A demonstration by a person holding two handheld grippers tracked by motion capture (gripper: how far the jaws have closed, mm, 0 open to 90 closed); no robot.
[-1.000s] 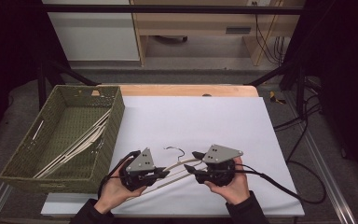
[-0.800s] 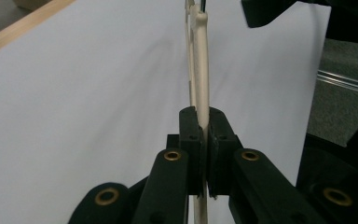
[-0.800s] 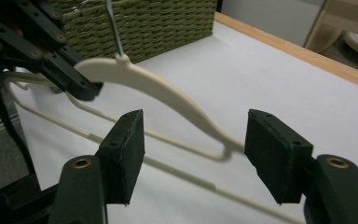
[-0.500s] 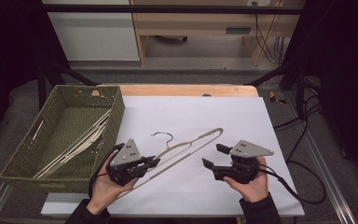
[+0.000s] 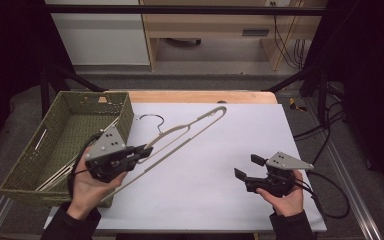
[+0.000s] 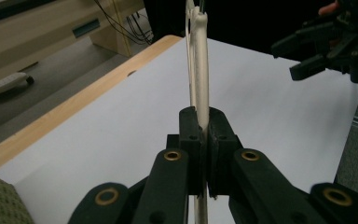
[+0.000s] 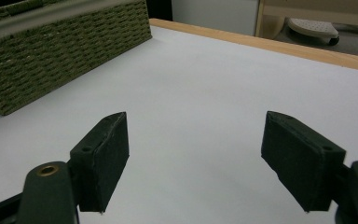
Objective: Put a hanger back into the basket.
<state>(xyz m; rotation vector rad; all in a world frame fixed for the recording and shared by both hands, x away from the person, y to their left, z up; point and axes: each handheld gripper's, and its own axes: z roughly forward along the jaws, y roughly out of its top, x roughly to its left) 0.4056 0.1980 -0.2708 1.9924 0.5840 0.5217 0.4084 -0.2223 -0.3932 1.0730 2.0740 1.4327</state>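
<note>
A cream plastic hanger (image 5: pixel 182 135) with a dark wire hook is held up above the white table sheet (image 5: pixel 215 165), slanting from lower left to upper right. My left gripper (image 5: pixel 142 150) is shut on its lower bar, next to the basket's right wall. In the left gripper view the jaws pinch the hanger (image 6: pixel 199 60), which runs straight away from my left gripper (image 6: pixel 204 126). My right gripper (image 5: pixel 246 167) rests low at the table's right front, open and holding nothing. In the right gripper view my right gripper (image 7: pixel 193 161) has its pads (image 7: pixel 103 156) wide apart over bare sheet.
A green woven basket (image 5: pixel 27 172) stands at the table's left and holds several more pale hangers; its wall (image 7: pixel 60 51) appears in the right gripper view. The wooden table edge (image 5: pixel 200 96) runs along the back. Cables trail off the right side.
My right gripper let go of the hanger and drew back to the right front. My left gripper carried the hanger left toward the basket and raised its far end.
</note>
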